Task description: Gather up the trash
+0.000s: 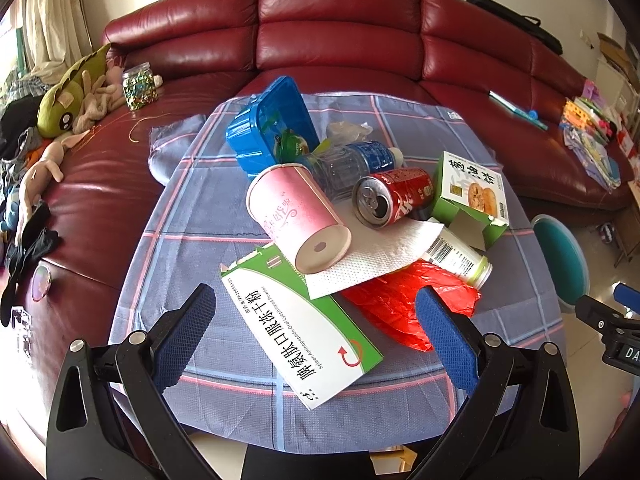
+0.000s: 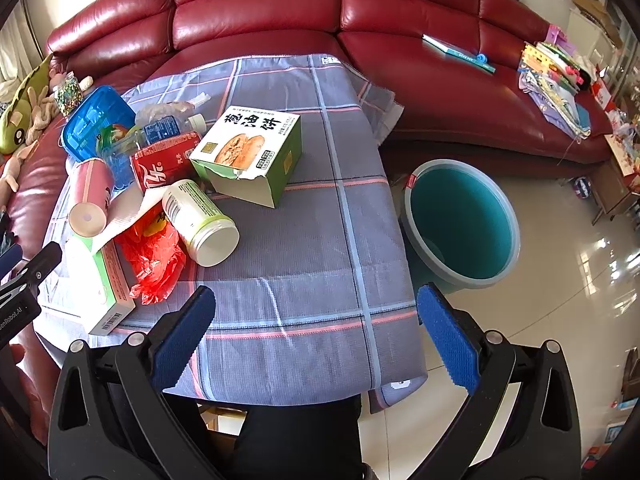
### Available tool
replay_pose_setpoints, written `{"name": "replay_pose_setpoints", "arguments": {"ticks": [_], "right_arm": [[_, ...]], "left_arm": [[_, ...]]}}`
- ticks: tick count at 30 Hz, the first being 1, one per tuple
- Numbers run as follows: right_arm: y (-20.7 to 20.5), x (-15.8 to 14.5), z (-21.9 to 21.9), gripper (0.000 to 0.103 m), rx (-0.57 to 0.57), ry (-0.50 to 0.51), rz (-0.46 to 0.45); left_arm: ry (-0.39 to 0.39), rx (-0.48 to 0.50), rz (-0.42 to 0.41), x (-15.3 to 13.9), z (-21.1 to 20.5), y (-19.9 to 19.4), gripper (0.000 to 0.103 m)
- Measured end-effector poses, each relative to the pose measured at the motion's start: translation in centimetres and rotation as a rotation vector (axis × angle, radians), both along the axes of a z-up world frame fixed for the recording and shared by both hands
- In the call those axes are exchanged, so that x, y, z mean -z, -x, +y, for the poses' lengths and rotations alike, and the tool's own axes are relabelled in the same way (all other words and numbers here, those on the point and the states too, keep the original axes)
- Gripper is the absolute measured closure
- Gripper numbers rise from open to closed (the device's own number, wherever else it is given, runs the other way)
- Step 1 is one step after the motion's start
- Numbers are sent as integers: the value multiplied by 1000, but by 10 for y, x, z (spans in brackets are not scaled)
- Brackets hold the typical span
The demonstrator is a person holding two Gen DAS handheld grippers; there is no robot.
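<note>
Trash lies piled on a checked cloth table [image 1: 248, 396]: a white-green medicine box [image 1: 296, 328], a pink paper cup [image 1: 292, 216], a napkin [image 1: 372, 256], a red plastic bag [image 1: 400, 308], a red cola can [image 1: 392, 196], a green-white can [image 1: 460, 256], a green pancake box [image 1: 472, 196], a water bottle [image 1: 352, 164] and a blue container [image 1: 268, 128]. My left gripper [image 1: 316, 304] is open just above the medicine box. My right gripper [image 2: 316, 304] is open and empty over bare cloth [image 2: 304, 280], with the pancake box [image 2: 252, 152] and the green-white can [image 2: 200, 220] ahead left. A teal bin [image 2: 460, 220] stands on the floor at the right.
A red leather sofa [image 1: 340, 32] wraps behind the table, with plush toys [image 1: 72, 100] and a jar [image 1: 138, 88] at left, books and papers [image 2: 560, 80] at right. Tiled floor [image 2: 560, 300] lies right of the table. The teal bin's edge shows in the left wrist view [image 1: 560, 260].
</note>
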State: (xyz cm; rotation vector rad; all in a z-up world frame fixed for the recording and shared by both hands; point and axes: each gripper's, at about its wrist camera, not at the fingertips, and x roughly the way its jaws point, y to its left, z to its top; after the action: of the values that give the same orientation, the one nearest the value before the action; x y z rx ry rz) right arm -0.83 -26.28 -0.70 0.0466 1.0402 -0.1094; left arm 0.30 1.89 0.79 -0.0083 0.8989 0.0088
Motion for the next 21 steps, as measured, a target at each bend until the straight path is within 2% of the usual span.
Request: {"name": "replay_pose_setpoints", "arguments": {"ticks": [21], "right_arm": [[-2,9,1,6,1,-10,20]], "left_arm": [[-1,10,17,7,-4,2,3]]}}
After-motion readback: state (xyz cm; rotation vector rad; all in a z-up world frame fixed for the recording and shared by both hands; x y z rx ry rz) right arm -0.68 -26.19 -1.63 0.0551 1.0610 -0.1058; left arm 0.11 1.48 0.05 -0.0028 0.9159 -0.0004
